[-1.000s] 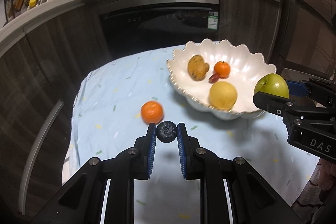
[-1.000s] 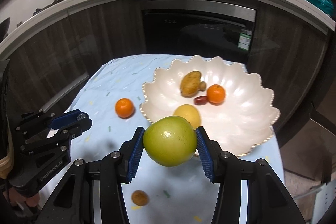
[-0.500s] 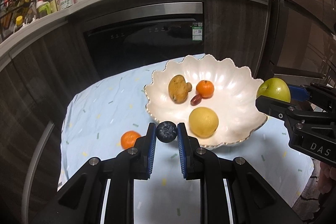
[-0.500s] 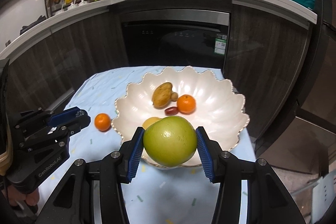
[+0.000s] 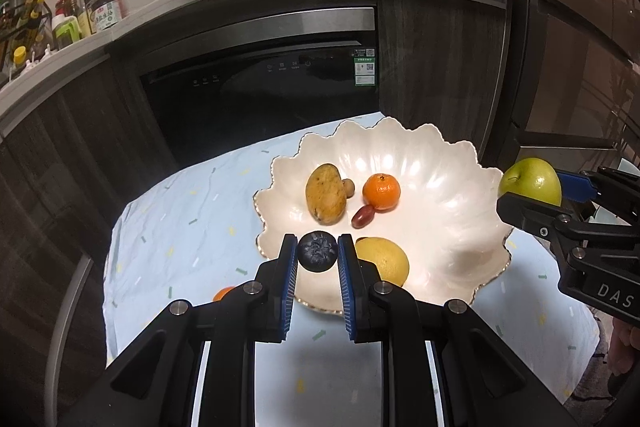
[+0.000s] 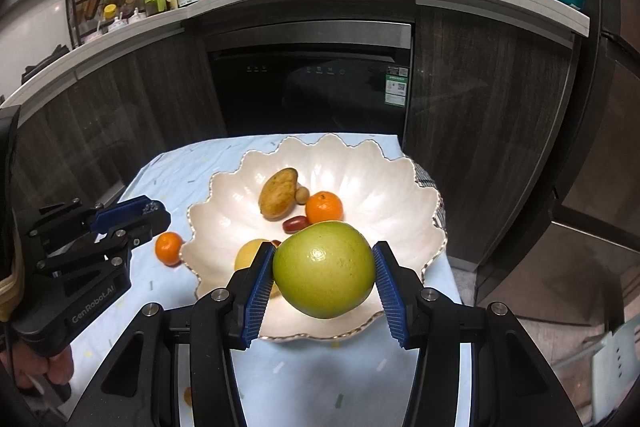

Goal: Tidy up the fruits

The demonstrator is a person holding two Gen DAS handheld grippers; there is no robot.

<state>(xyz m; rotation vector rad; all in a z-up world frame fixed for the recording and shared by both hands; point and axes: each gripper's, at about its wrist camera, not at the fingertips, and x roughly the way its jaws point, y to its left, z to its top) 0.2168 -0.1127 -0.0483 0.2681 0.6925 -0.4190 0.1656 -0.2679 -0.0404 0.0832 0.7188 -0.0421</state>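
- Since a second ago both grippers have come forward over the scalloped white bowl (image 5: 452, 163); the loose tangerine (image 6: 169, 247), earlier ahead of the left fingers, now sits back beside the left one, just off the bowl's left rim on the pale blue tablecloth (image 5: 180, 227).
- The left gripper (image 5: 318, 253) pinches a dark blueberry-like fruit (image 5: 317, 251) between its blue pads, right at the fingertips, above the bowl's near rim.
- The right gripper (image 6: 325, 277) clamps a green apple (image 6: 325, 269) at its widest part, pads pressed on either side, held above the bowl's near half.
- In the bowl lie a brown mango (image 5: 325, 199), a small round brown fruit touching it, a tangerine (image 5: 381, 191), a red date (image 5: 363, 215) and a yellow citrus fruit (image 5: 383, 260).
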